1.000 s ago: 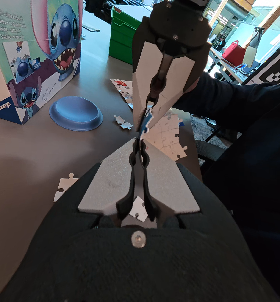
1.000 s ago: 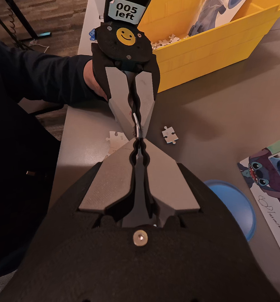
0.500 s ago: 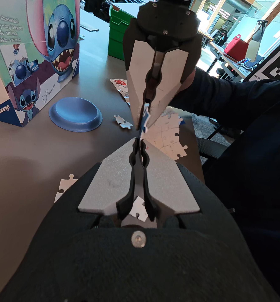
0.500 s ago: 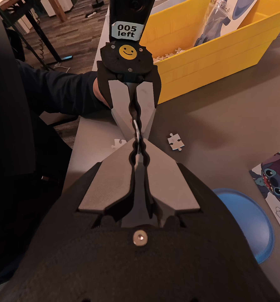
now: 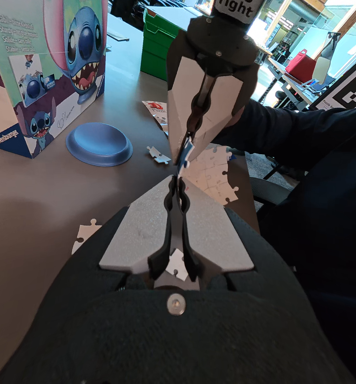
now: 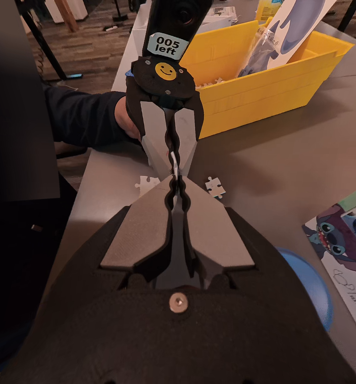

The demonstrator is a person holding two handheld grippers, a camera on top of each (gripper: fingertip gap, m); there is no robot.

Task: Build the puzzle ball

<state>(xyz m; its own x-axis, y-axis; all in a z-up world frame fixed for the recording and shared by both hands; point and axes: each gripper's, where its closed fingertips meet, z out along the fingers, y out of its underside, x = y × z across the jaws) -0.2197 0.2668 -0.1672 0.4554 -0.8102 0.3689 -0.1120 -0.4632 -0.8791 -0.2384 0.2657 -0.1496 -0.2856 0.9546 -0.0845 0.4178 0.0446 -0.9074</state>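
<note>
Meeting tip to tip above the table, left gripper and right gripper each stay clamped on a puzzle piece; both have lifted slightly, the joint apparently unfinished, the assembled section lying beyond.

The left gripper is closed, its fingers nearly together, and a thin puzzle piece edge shows between the tips. Opposite, the right gripper points down toward it, tip to tip, and pinches a blue puzzle piece. On the brown table lie a curved assembled puzzle section, a loose white piece, and a blue round stand beside the puzzle box. A green crate stands farther back.
</note>
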